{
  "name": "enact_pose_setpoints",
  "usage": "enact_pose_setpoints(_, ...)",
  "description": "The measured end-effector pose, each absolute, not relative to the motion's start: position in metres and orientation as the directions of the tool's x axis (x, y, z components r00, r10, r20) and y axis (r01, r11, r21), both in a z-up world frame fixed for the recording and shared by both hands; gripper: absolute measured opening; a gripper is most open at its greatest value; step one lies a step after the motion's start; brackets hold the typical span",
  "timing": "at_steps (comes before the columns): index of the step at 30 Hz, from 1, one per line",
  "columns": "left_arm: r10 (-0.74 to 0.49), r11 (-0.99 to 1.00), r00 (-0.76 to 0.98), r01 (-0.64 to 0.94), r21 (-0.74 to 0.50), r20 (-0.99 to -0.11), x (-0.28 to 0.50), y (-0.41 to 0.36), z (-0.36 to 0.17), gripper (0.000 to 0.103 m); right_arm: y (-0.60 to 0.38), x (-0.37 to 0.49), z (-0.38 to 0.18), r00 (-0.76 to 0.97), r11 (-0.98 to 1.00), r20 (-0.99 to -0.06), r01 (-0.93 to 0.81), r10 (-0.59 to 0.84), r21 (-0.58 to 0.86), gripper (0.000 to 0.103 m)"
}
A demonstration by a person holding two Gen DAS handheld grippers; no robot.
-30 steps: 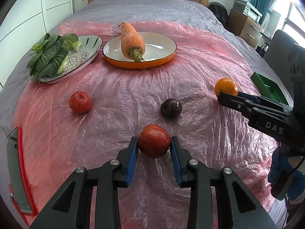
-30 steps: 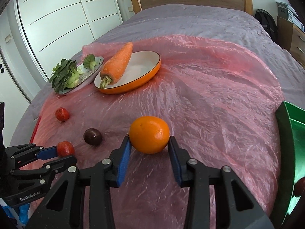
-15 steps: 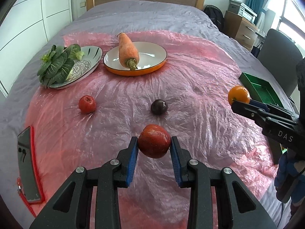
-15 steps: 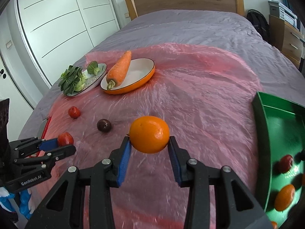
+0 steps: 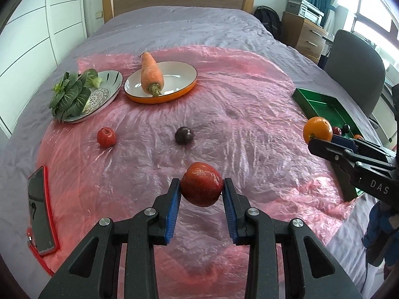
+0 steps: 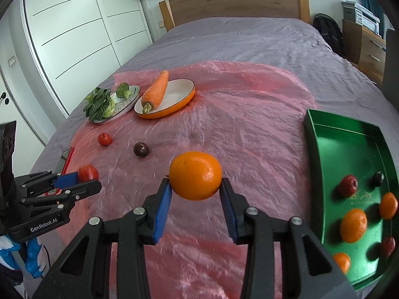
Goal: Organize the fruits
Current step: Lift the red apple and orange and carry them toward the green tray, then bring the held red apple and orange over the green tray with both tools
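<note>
Pink sheet (image 5: 249, 114): two loose fruits; green tray (image 6: 321, 154): seven.

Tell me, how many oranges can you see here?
4. One orange is clamped in the right gripper. Three lie in the green tray: one mid-tray, one nearer the far wall, one at the near end, partly cut off. More may be hidden.

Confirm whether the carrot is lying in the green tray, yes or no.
No: the carrot lies across the orange-rimmed dish, far across the pink sheet from the green tray, which holds only round fruits.
</note>
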State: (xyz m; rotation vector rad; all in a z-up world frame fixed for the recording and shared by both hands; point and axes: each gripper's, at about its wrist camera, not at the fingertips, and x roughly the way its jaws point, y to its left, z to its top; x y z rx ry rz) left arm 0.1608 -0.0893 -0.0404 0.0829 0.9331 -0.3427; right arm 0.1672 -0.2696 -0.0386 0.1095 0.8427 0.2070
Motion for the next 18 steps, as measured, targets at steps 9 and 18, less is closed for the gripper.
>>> enact_pose_setpoints(9,-0.258,0.935,0.544,0.349,-0.065,-0.799,0.145,-0.105,-0.034,0.029,-0.289,0.136,-0.034,0.654,0.979,-0.729,-0.118,0.201,0.164,0.071)
enact_pose_setpoints(18,-0.286,0.915,0.532,0.4,-0.061,-0.797,0.137,-0.144,-0.028,0.029,-0.335,0.102,-0.032,0.663,0.989,-0.736,-0.051,0.137,0.138,0.071)
